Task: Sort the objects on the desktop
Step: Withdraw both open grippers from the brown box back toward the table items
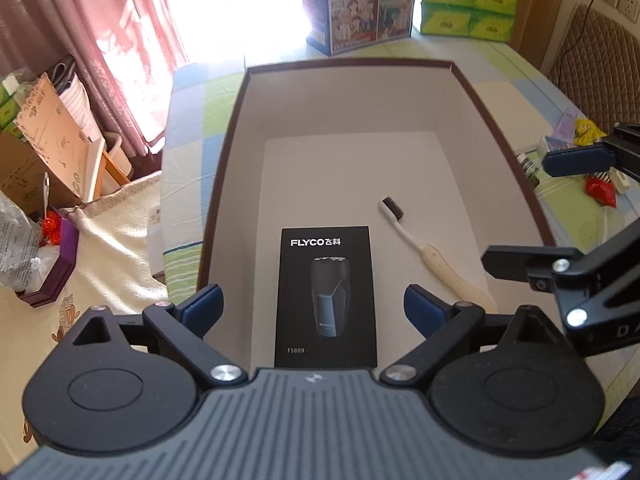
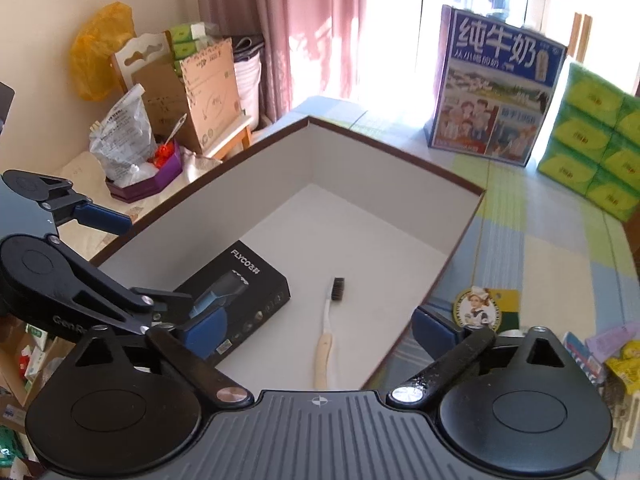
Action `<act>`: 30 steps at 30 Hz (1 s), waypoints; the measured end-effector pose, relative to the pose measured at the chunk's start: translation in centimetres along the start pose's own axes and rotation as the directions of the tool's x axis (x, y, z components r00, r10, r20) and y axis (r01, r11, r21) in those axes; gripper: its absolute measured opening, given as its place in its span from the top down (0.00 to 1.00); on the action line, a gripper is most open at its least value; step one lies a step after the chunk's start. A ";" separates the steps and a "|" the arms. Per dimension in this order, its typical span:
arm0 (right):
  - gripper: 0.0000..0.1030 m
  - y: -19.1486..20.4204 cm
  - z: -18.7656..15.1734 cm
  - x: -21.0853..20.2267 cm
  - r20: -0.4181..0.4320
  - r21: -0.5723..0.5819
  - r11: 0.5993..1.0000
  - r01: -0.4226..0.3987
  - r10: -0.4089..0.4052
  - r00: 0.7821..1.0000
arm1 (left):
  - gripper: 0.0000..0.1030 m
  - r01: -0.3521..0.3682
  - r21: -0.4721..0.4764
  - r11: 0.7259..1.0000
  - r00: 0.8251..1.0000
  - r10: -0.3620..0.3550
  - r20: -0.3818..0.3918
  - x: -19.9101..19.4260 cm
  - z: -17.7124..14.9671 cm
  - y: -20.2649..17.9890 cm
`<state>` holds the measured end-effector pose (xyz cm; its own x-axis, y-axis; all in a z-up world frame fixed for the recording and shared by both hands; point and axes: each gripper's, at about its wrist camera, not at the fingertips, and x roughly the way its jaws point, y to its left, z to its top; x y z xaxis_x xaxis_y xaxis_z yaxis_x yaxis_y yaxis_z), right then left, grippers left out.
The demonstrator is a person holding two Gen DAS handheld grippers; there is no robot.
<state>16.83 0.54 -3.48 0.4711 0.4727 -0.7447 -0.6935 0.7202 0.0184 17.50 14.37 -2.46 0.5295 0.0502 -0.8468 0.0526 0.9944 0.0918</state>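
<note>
Toothbrush (image 1: 424, 248) and shaver box (image 1: 326, 298) lie inside carton (image 1: 500, 92) on checked tablecloth (image 2: 532, 248).

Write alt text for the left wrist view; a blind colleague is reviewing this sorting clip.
An open left gripper hovers, holding nothing, over a large white-lined box containing a black FLYCO shaver box and, to its right, a toothbrush lying flat. The right gripper, also open, enters at right above the checked tablecloth.
</note>
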 end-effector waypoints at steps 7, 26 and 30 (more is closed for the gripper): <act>0.02 0.6 -1.5 -2.6 0.035 -0.022 0.999 0.043 -0.042 0.998 | 0.06 -0.019 -0.014 1.000 0.999 0.019 0.033 -2.9 -1.5 -0.9; 0.02 -1.8 -5.9 -7.5 0.059 0.115 0.990 -0.083 0.076 0.995 | 0.06 -0.068 -0.112 0.991 0.996 0.073 0.041 -7.5 -6.2 -3.1; 0.02 -2.7 -6.5 -8.3 0.062 0.126 0.989 -0.081 0.073 0.995 | 0.06 -0.080 -0.119 0.990 0.996 0.085 0.036 -8.1 -6.8 -4.1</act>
<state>11.25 -8.60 -1.63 0.4519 0.5549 -0.6985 -0.6553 0.7378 0.1621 7.26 10.56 0.47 0.5624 0.1310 -0.8164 -0.0912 0.9912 0.0962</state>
